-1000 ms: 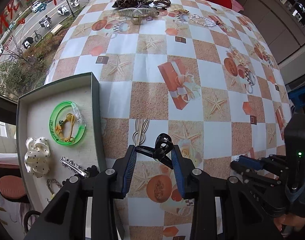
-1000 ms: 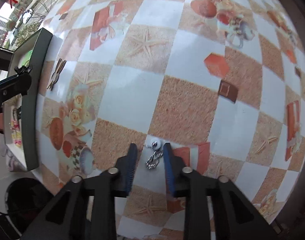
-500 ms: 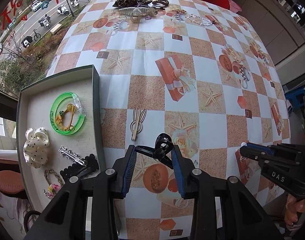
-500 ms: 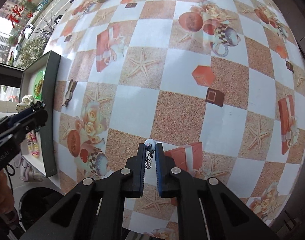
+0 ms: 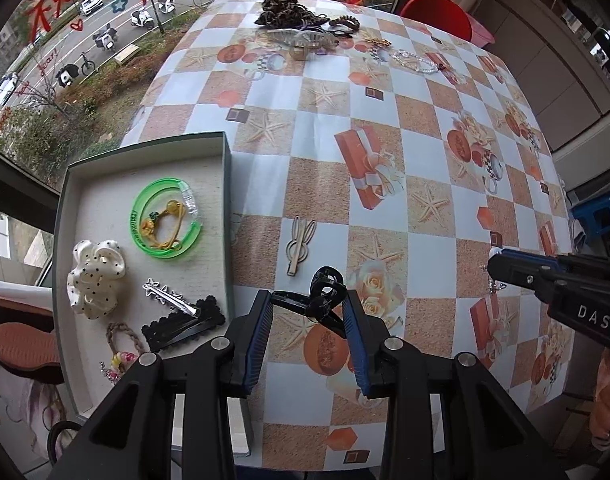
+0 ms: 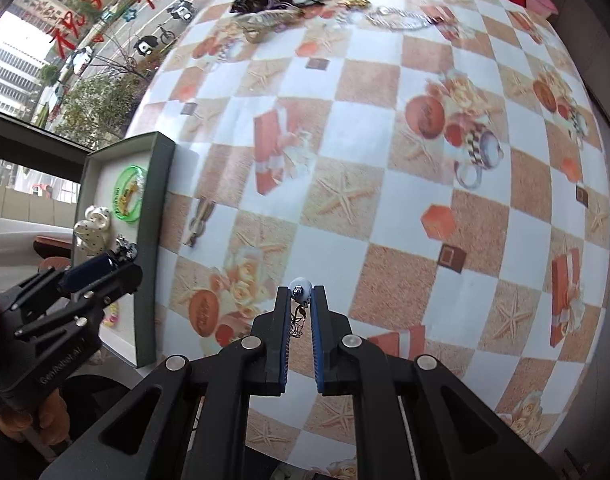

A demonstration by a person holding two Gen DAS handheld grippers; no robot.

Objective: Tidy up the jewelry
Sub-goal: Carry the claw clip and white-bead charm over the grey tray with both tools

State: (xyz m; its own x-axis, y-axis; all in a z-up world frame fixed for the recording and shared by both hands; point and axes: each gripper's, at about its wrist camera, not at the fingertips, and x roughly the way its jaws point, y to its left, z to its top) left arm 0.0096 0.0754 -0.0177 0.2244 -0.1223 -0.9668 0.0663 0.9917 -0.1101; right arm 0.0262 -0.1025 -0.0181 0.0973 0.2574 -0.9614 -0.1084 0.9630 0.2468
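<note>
earring: small pearl drop earring with a thin dangling chain, in lower centre of the right wrist view, off the table; looks very light, delicate, slippery at the bead.
right tongs: clenched on the earring just under the pearl.
hair claw: black plastic hair claw, lower centre of the left wrist view; stiff, light, springy.
left tongs: grasping the hair claw by its sides.
tray: grey tray at left, already holding pieces.
advice: probably hold the earring near its metal cap, not the chain.

a home: patterned tablecloth by a street-facing window.
</note>
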